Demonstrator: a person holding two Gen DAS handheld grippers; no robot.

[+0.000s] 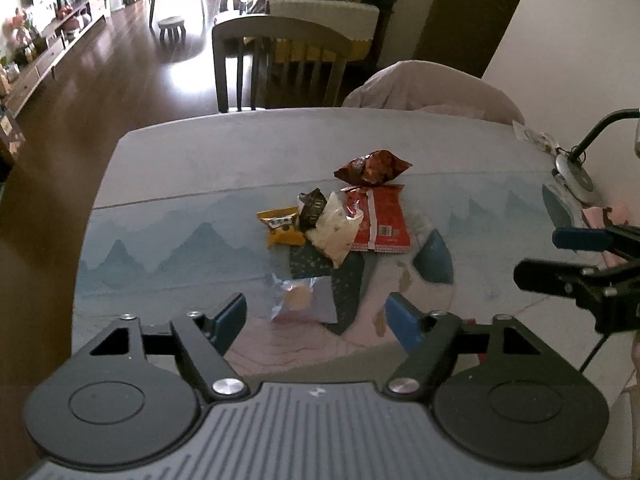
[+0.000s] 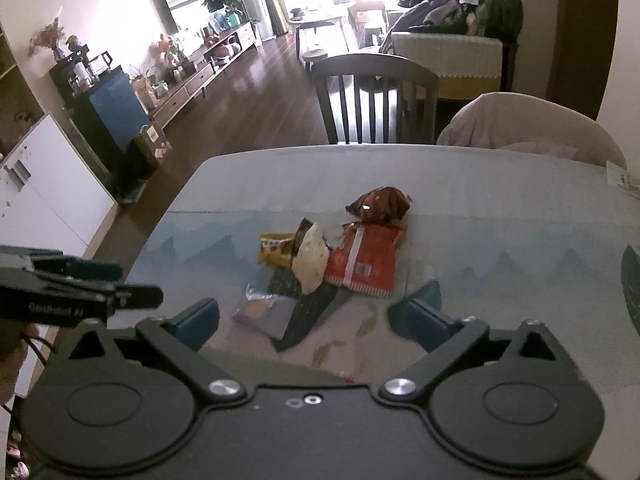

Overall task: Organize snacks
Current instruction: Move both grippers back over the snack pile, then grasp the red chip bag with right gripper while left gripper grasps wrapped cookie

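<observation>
hovering above the near edge of the worktop [image 1: 168, 160], both tools sit clear of the snacks, so the step in hand looks like choosing the next piece rather than carrying one. taken from the left: the left tool [image 1: 316, 318] has its blue pads spread wide with nothing between them; only the printed cloth shows in the gap. just beyond that gap lies a clear packet with a round biscuit [image 1: 301, 299], flat and alone, nearest of all the snacks. further in sits the main cluster: a yellow packet [image 1: 280, 227] on the left, touching a small dark packet [image 1: 313, 209] that leans up against a pale cream bag [image 1: 335, 234]. the cream bag overlaps the left edge of a flat red packet [image 1: 380, 220], and behind that a puffy brown bag [image 1: 372, 167] rests at its far end. the right tool [image 2: 316, 320] is also fully spread and holds nothing.

no tray or box for sorting shows in either view, so where the snacks should end up i cannot tell. my judgement is that the pile is only loosely gathered and the clear biscuit packet is the stray. the next move calls for lowering one tool over it, pads straddling its edges, and pinching gently, since the film is thin and slippery and lies flat on the cloth.
</observation>
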